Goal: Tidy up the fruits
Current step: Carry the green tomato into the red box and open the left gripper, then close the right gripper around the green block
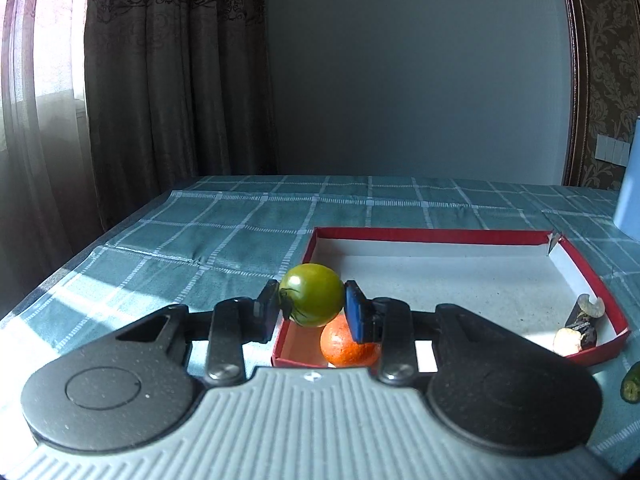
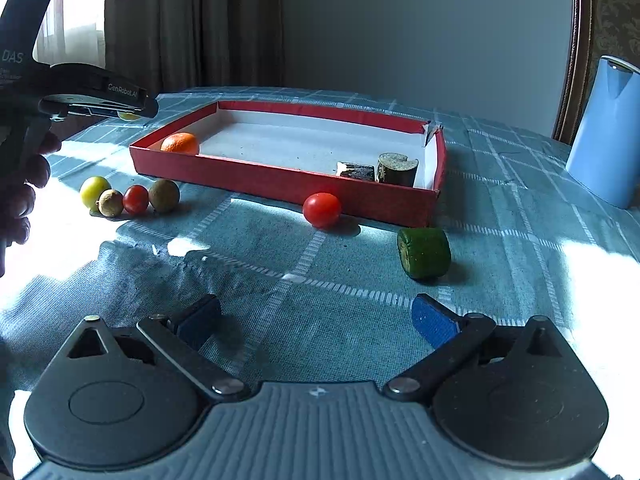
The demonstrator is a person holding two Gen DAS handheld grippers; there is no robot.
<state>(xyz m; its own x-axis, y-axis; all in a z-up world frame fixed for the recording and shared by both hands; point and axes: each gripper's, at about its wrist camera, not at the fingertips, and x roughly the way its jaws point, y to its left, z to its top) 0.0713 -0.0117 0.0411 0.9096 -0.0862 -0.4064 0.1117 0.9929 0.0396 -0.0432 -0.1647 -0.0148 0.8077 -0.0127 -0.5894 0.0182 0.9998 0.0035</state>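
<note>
Right now the biggest thing on the checked teal tablecloth (image 2: pixel 320 300) is the shallow red tray (image 2: pixel 280 184) with its white floor, so everything else is placed from it. Off beyond the tray's right end stands a tall pale-blue container (image 2: pixel 604 136). Inside the tray, an orange fruit (image 2: pixel 180 143) sits in the left corner, and two dark cut pieces (image 2: pixel 396 168) lie in the right corner, touching each other. Outside, a green cut chunk (image 2: pixel 424 253) lies near the tray's right front corner, and a red tomato (image 2: pixel 321 209) rests just against the tray's front wall. Further left of the tray's front, four small round fruits (image 2: pixel 130 197) sit in a tight row: yellow, brown, red, brownish-green.

The left gripper (image 1: pixel 312 306), held in a person's hand (image 2: pixel 20 200), hangs over the tray's left corner with its jaws closed down on a green tomato (image 1: pixel 313 294), stem turned toward the left pad, directly above the orange fruit. The right gripper (image 2: pixel 316 320) hovers low over bare cloth in front of the tray, its jaws spread wide with nothing between them.
</note>
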